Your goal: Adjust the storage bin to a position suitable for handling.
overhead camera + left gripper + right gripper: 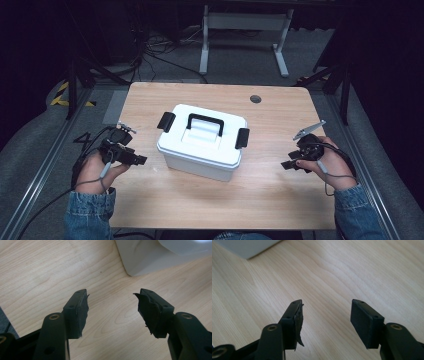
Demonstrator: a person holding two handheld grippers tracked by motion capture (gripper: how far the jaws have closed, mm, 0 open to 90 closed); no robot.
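Both claws, the left gripper (141,160) and the right gripper (285,164), gape wide and empty beside the white box (202,141), which looks stiff, smooth, probably light, best lifted by its black handle (205,123).

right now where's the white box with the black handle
In the high view the white box sits mid-table, between the left hand-held gripper and right one.

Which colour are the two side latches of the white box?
Black latches, clearest in the high view.
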